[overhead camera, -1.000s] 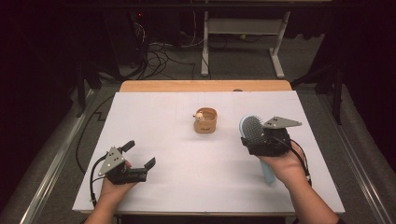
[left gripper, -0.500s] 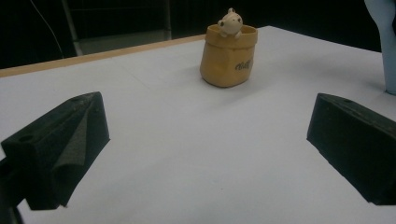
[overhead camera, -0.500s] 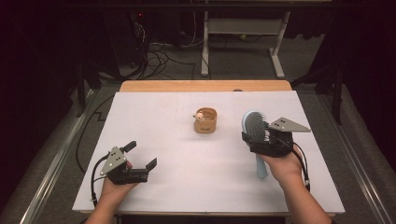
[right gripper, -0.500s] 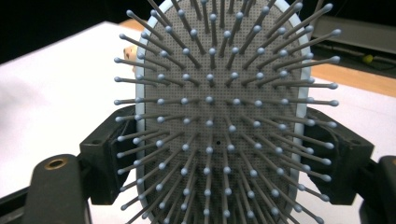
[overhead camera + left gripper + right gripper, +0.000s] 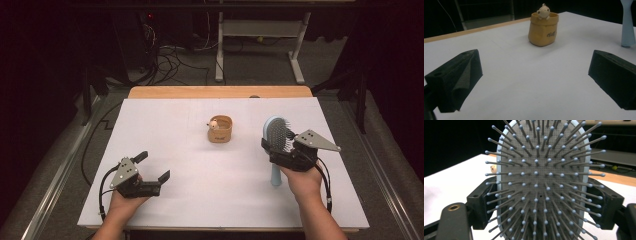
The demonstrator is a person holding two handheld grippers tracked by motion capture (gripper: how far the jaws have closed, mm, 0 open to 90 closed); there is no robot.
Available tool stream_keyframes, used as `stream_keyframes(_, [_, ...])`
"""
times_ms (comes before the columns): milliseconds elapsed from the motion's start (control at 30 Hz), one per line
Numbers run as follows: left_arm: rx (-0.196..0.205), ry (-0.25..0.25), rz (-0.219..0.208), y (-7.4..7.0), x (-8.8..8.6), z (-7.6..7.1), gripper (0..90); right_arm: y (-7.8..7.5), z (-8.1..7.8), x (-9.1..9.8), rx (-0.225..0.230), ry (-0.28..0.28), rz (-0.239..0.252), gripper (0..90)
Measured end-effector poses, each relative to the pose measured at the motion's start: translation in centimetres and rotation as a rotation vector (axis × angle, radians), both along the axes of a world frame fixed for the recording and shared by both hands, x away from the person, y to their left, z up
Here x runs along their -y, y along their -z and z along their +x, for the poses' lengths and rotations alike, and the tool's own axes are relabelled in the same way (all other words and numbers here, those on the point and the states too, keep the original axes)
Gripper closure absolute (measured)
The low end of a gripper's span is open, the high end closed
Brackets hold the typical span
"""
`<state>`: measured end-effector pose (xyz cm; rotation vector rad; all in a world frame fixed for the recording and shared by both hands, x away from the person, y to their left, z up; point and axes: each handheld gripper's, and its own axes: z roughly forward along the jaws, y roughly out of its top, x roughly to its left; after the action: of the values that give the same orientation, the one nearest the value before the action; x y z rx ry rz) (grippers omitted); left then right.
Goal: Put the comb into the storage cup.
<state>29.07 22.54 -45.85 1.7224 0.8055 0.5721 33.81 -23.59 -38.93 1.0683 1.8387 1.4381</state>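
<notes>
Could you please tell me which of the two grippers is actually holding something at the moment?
The right gripper: its jaws clamp the pale blue hairbrush by its head. The left gripper stands open with nothing between its jaws.

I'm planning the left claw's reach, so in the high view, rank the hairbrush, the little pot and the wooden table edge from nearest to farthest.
1. little pot, centre of the white sheet.
2. hairbrush, right side, clamped in the right claw.
3. wooden table edge, far side.

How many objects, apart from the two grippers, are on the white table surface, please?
2: a blue hairbrush clamped in the right gripper, its handle tip on the table's right side, and a small tan pot with a figurine near the centre. None looks hidden.
</notes>
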Motion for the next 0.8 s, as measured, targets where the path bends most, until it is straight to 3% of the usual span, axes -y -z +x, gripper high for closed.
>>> stream_keyframes(233, [0.006,0.004,0.01,-0.6,0.8,0.3,0.2,0.2,-0.6,0.7,0.057,0.022,0.052,20.8])
stream_keyframes(400, [0.0,0.001,0.013,-1.4,1.3,0.8,0.2,0.6,-0.8,1.1,0.06,0.027,0.085,20.8])
stream_keyframes(667, [0.001,0.022,0.006,-2.0,2.6,1.9,0.2,0.4,-1.0,0.7,0.078,0.023,0.075,20.8])
stream_keyframes(800, [0.026,0.04,0.003,-2.7,3.4,2.3,0.2,0.3,-1.1,0.7,0.084,0.028,0.079,20.8])
